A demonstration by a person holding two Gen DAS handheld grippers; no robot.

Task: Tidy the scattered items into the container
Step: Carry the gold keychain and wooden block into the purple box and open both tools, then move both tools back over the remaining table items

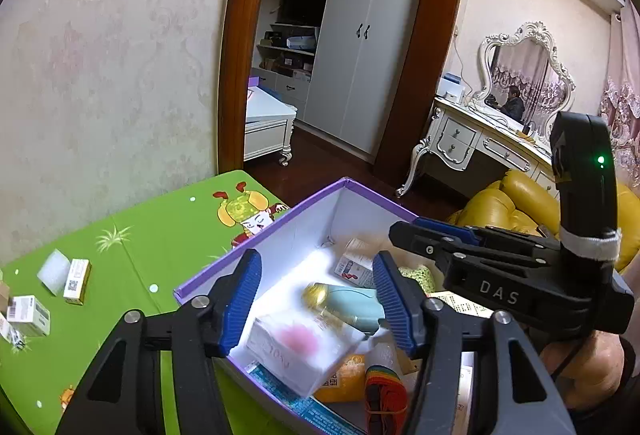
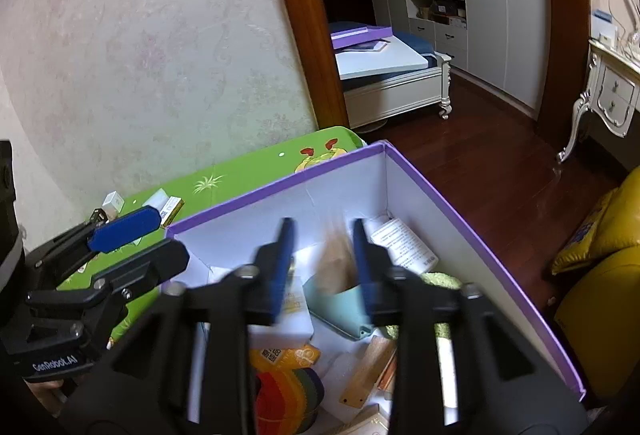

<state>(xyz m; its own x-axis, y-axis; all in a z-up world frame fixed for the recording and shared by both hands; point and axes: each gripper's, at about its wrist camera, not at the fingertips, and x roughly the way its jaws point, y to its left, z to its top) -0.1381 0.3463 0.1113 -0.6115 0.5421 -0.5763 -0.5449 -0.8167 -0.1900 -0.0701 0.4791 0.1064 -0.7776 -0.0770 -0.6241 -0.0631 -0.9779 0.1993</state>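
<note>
Left wrist view: both your grippers sit over the purple-rimmed box (image 1: 260,235), jaws apart, pinching nothing.

Your left gripper (image 1: 316,299) is spread; a blurred white packet with a pink patch (image 1: 300,347) lies below the gap, clear of both pads. Your right gripper (image 2: 322,267) is also parted, with a blurred tan item (image 2: 338,263) in the gap; contact can't be told. The box stands on the green mat (image 1: 132,267), already holding a teal case (image 1: 352,303). Small cartons (image 1: 76,281) are scattered on the mat, left of the box.

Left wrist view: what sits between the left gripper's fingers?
Blurred white, pink-patched packet, clear of both pads, over the purple box; left wrist view.
</note>
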